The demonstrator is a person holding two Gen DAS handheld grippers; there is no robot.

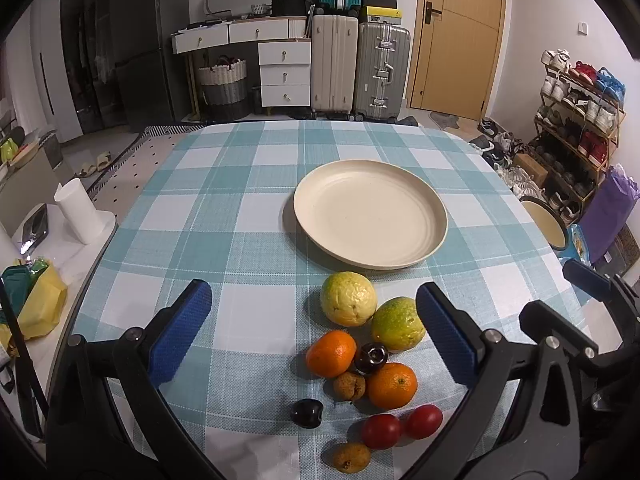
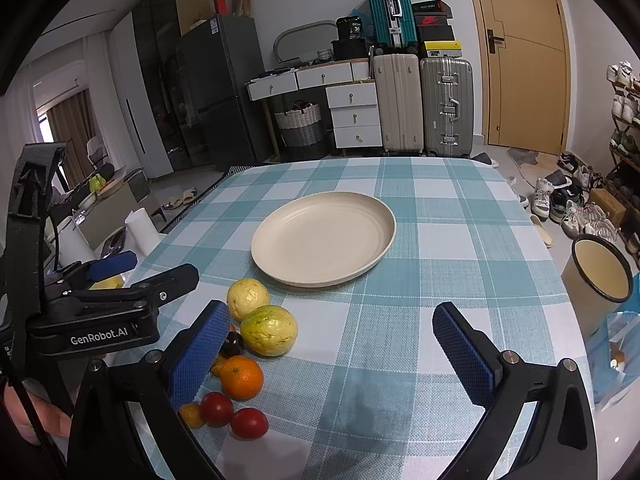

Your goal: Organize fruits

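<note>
A cream plate [image 1: 370,214] [image 2: 324,236] lies empty on the checked table. Near the front lies a cluster of fruit: two yellow-green guavas [image 1: 348,299] [image 2: 269,330], two oranges [image 1: 331,353] [image 2: 241,377], two red tomatoes [image 1: 423,421] [image 2: 249,423], two dark plums [image 1: 306,413], and small brownish fruits [image 1: 349,387]. My left gripper [image 1: 316,332] is open above the cluster, holding nothing. My right gripper [image 2: 332,344] is open and empty, to the right of the fruit; its left pad hides part of the cluster.
The table has a blue-white checked cloth [image 1: 240,216]. A cream-lined bin [image 2: 600,268] stands off the table's right edge. A paper roll [image 1: 78,212] stands on a side surface at left. Suitcases, drawers and a shoe rack stand behind.
</note>
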